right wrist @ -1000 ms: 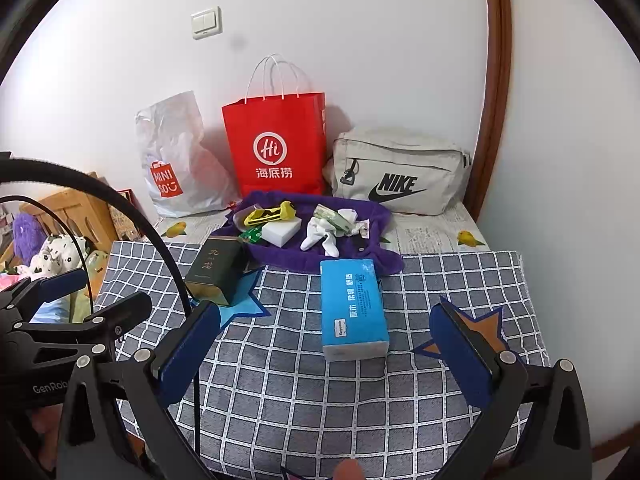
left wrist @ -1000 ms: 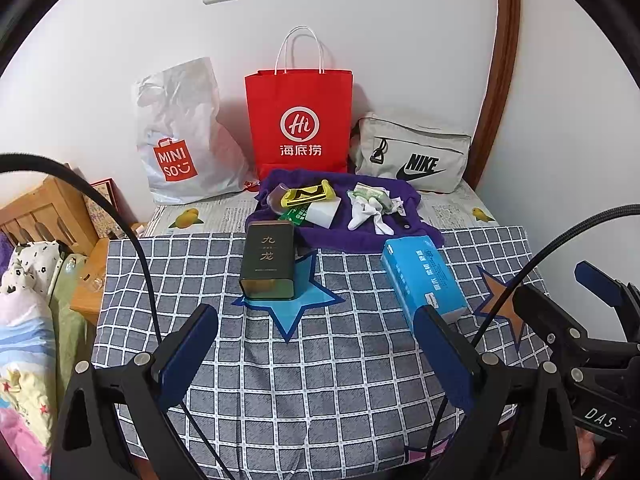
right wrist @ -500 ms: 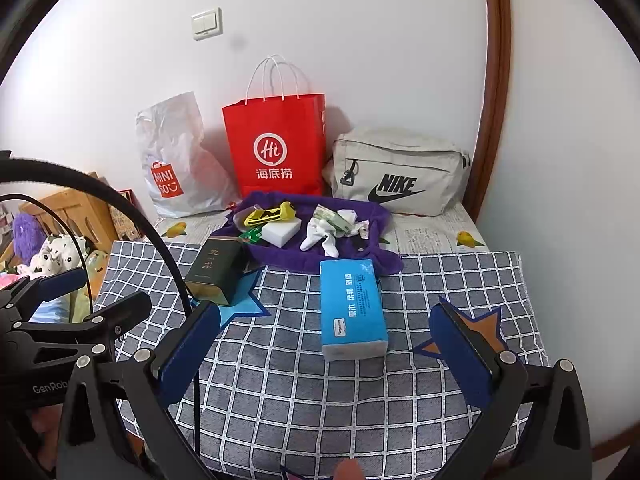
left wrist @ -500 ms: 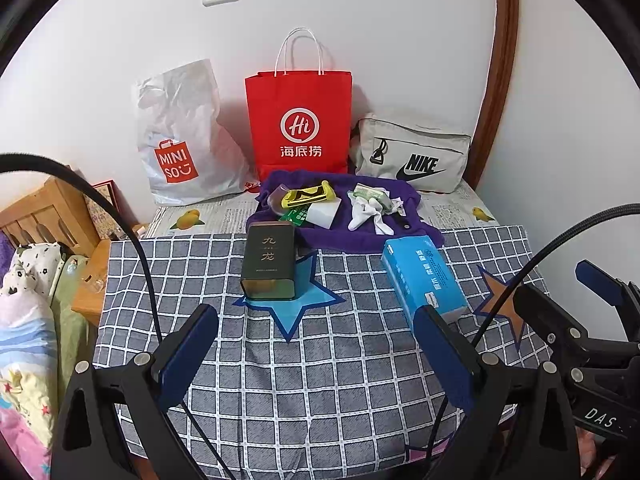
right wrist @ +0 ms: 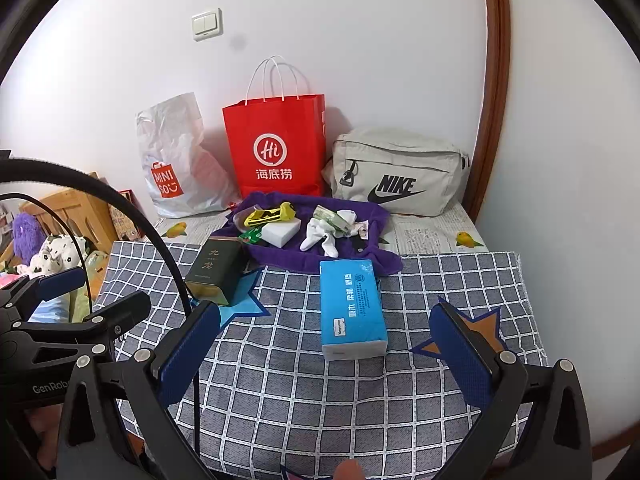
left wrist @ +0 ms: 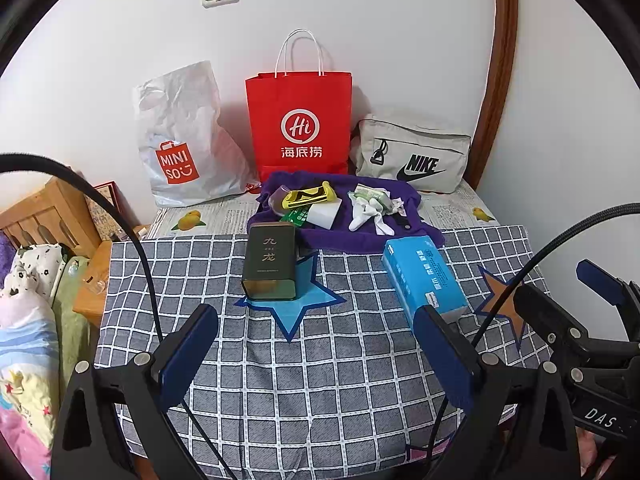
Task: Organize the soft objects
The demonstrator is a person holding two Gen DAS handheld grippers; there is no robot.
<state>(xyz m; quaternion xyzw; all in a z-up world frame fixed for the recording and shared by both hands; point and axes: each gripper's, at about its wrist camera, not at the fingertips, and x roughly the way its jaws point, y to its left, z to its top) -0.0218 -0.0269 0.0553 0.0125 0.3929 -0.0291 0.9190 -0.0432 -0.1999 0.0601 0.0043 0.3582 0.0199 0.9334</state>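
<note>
A purple cloth (left wrist: 360, 236) (right wrist: 280, 256) lies at the back of the checked table. On it lie white socks (left wrist: 366, 214) (right wrist: 322, 236), a white sponge block (left wrist: 324, 214) (right wrist: 280, 232), a yellow item (left wrist: 306, 197) (right wrist: 268, 214) and a green packet (left wrist: 298, 216). A blue tissue pack (left wrist: 424, 276) (right wrist: 350, 304) and a dark green tin (left wrist: 270, 264) (right wrist: 214, 266) lie in front of it. My left gripper (left wrist: 316, 356) is open and empty over the near table. My right gripper (right wrist: 324, 356) is open and empty, just short of the tissue pack.
Against the wall stand a white Miniso bag (left wrist: 180, 140), a red paper bag (left wrist: 300, 120) and a grey Nike bag (left wrist: 412, 156). The checked tablecloth (left wrist: 320, 392) has star patches. Wooden furniture and bedding (left wrist: 28, 280) are at the left. Wall is close at the right.
</note>
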